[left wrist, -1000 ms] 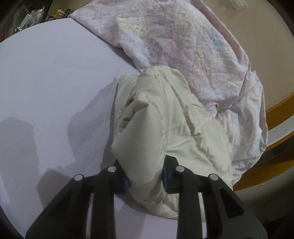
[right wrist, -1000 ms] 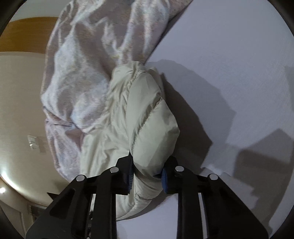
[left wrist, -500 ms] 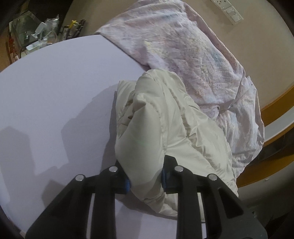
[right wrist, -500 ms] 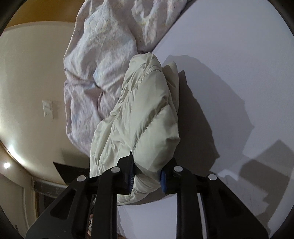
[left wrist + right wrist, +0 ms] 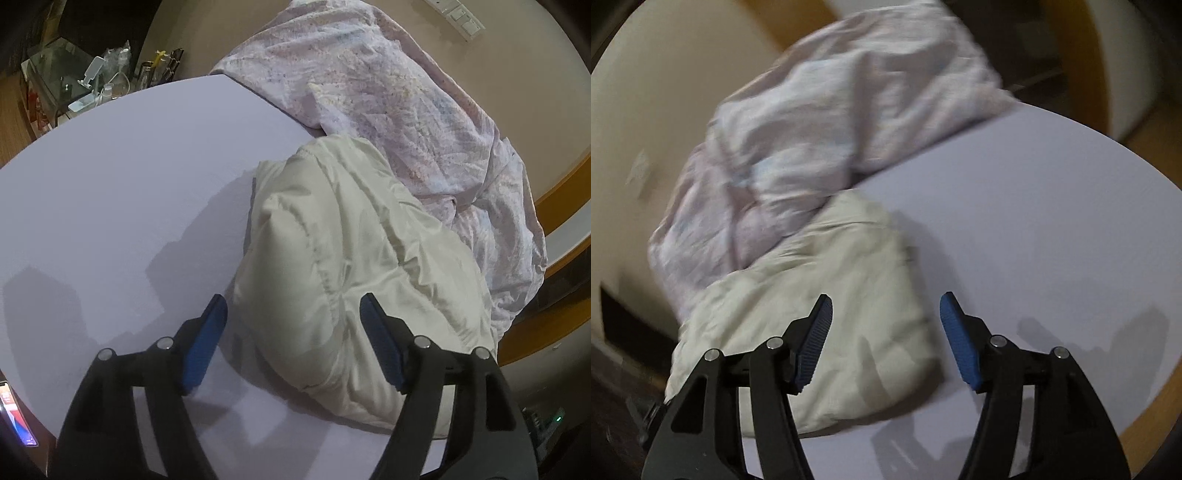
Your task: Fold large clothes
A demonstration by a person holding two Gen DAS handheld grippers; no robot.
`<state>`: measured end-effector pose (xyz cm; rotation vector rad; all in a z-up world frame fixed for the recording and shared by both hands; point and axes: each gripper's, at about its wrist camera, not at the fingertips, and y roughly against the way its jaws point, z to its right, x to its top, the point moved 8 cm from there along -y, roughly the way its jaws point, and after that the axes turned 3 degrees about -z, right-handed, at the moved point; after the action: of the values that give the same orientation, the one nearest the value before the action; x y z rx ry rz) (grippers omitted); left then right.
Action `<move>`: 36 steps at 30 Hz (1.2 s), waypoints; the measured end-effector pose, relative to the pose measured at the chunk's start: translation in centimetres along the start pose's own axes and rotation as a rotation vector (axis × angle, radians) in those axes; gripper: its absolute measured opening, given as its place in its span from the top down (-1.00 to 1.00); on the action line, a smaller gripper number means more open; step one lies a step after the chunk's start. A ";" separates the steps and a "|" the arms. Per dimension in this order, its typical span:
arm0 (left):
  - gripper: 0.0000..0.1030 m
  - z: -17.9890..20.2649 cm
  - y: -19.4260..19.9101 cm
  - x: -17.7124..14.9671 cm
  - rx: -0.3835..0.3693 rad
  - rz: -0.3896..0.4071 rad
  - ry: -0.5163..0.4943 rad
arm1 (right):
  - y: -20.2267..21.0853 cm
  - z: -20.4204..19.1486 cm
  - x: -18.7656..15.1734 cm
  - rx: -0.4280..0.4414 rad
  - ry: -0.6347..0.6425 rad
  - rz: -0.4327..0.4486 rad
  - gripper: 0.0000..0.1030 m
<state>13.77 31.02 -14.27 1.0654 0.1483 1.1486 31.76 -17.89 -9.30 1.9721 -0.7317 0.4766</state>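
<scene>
A cream puffy jacket (image 5: 343,266) lies bundled on the lavender sheet (image 5: 129,177), against a crumpled pink floral blanket (image 5: 388,96). My left gripper (image 5: 293,308) is open, its blue pads either side of the jacket's near end, not gripping it. In the blurred right wrist view the jacket (image 5: 842,288) lies flat on the sheet (image 5: 1034,206) beside the blanket (image 5: 820,122). My right gripper (image 5: 886,306) is open above the jacket's near right edge, holding nothing.
A glass side table with bottles and clutter (image 5: 77,81) stands beyond the sheet's far left edge. A phone (image 5: 14,413) lies at the near left edge. A beige wall with a wall socket (image 5: 458,16) and wooden trim (image 5: 561,184) sit behind the blanket.
Both grippers were shut on the jacket and holding it up. Both have now opened and let go, and the jacket has settled on the sheet. The right view has swung quickly.
</scene>
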 end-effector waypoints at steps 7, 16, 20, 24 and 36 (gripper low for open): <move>-0.64 0.4 -1.0 -1.1 -0.019 -0.024 0.014 | -5.0 -11.7 -2.4 0.106 0.313 -0.132 0.05; -0.65 1.6 -2.5 -0.9 -0.039 -0.014 0.028 | -9.0 -17.4 -5.4 0.106 0.528 -0.119 0.16; -0.65 1.6 -2.8 -0.7 -0.061 -0.015 0.041 | -12.6 -16.6 -6.9 0.038 0.577 -0.208 0.16; -0.63 1.9 -2.7 -0.1 -0.070 -0.002 0.046 | -14.1 -16.0 -7.1 0.047 0.570 -0.258 0.15; -0.53 1.4 -3.9 0.8 -0.119 0.014 0.122 | -14.4 -16.1 -7.3 0.055 0.574 -0.260 0.14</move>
<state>17.54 30.84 -16.11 0.8934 0.1664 1.2208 35.45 3.84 -15.25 1.8138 -0.1012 0.8574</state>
